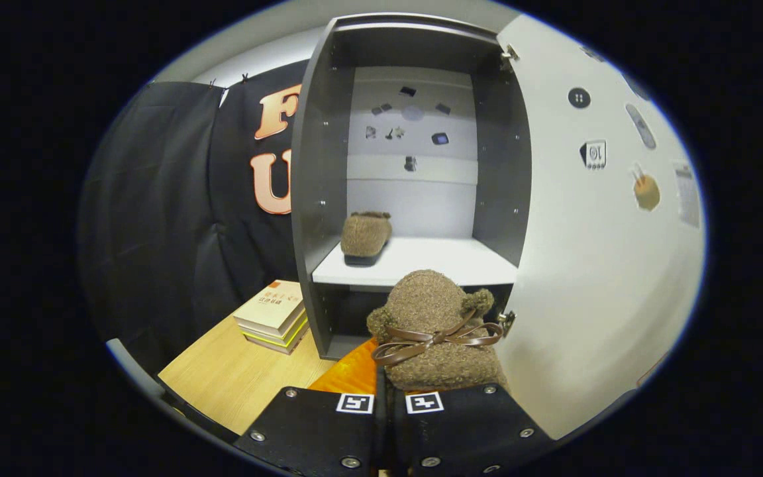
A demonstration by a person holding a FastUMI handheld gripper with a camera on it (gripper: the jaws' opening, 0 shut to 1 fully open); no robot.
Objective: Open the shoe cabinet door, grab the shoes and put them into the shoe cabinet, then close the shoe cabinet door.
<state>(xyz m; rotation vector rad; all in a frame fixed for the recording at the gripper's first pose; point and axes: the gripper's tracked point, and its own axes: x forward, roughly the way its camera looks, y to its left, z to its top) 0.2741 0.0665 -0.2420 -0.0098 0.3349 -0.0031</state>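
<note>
The grey shoe cabinet [315,199] stands open ahead, its white door [593,265] swung out to the right. One fuzzy brown shoe [365,237] rests on the left of the white shelf [448,262] inside. A second fuzzy brown shoe [438,331] with a brown bow hangs just ahead of my fingers, in front of and slightly below the shelf's front edge. My gripper [388,404] is shut on the heel end of this shoe, the fingers nearly together.
A stack of books [274,317] lies on the wooden table [242,377] left of the cabinet. An orange surface [348,374] shows under the held shoe. Small stickers dot the door and the cabinet's back wall. Black cloth hangs at left.
</note>
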